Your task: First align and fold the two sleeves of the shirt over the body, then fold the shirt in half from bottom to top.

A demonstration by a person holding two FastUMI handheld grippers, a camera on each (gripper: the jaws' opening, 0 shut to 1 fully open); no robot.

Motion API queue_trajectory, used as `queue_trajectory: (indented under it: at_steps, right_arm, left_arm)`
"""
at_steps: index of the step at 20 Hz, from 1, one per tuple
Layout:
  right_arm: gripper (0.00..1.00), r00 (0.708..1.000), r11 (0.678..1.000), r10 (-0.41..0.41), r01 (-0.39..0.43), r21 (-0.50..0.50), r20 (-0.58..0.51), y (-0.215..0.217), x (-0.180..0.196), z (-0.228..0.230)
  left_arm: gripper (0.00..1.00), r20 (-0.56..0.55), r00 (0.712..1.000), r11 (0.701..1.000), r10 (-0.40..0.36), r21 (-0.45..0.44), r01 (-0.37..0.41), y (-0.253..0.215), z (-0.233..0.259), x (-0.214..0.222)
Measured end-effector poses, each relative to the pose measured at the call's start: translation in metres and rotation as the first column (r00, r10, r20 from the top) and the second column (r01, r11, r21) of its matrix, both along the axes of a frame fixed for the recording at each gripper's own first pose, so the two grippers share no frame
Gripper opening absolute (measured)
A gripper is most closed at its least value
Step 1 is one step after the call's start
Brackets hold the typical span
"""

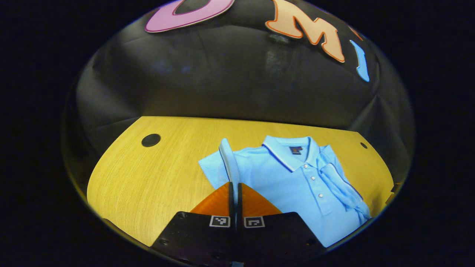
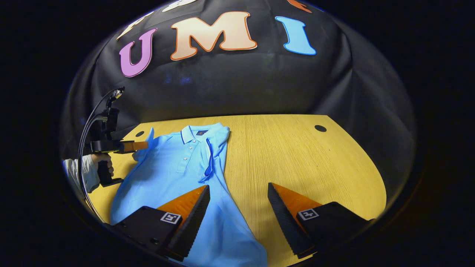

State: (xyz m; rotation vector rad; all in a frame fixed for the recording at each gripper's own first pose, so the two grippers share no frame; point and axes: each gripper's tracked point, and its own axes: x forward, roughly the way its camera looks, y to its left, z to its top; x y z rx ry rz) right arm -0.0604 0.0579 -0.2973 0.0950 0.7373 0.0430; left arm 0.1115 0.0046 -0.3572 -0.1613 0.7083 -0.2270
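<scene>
A light blue polo shirt [image 1: 297, 181] lies face up on the wooden table [image 1: 156, 178], collar toward the back wall. One sleeve [image 1: 339, 181] is folded over the body. My left gripper [image 1: 235, 185] is shut on the other sleeve [image 1: 228, 159], whose edge stands up between the fingers above the table. In the right gripper view the shirt [image 2: 174, 174] lies at the left, and the left gripper [image 2: 143, 145] holds the raised sleeve [image 2: 148, 139]. My right gripper [image 2: 237, 193] is open above the shirt's lower right edge, holding nothing.
A hand in a white sleeve [image 2: 83, 168] holds the left gripper's handle, with cables rising from it. Round black holes [image 1: 151, 140] [image 2: 320, 128] sit near the table's back corners. Bare table [image 2: 297, 155] spreads to the right of the shirt.
</scene>
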Motion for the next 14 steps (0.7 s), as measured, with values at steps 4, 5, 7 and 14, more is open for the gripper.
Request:
queue_trajectory:
  at_steps: [4, 5, 7, 14]
  right_arm:
    - [0.98, 1.0, 1.0, -0.007, 0.007, 0.022, 0.0, -0.003, 0.0, 0.0]
    - [0.94, 1.0, 1.0, -0.011, 0.01, 0.026, 0.004, -0.004, 0.001, 0.001]
    - [0.94, 1.0, 0.999, -0.01, 0.01, 0.033, 0.009, -0.004, 0.003, 0.001]
    - [0.98, 1.0, 1.0, -0.005, 0.005, 0.02, 0.017, 0.003, -0.001, 0.004]
  left_arm:
    - [0.0, -0.005, 0.998, 0.998, -0.062, 0.0, 0.062, -0.052, 0.006, -0.003]
    - [0.0, -0.016, 0.997, 0.998, -0.07, 0.005, 0.07, -0.061, 0.002, -0.007]
    - [0.0, -0.028, 0.997, 0.997, -0.076, 0.019, 0.077, -0.074, -0.006, -0.01]
    - [0.57, 0.01, 0.99, 0.989, -0.141, -0.032, 0.142, -0.089, 0.0, -0.03]
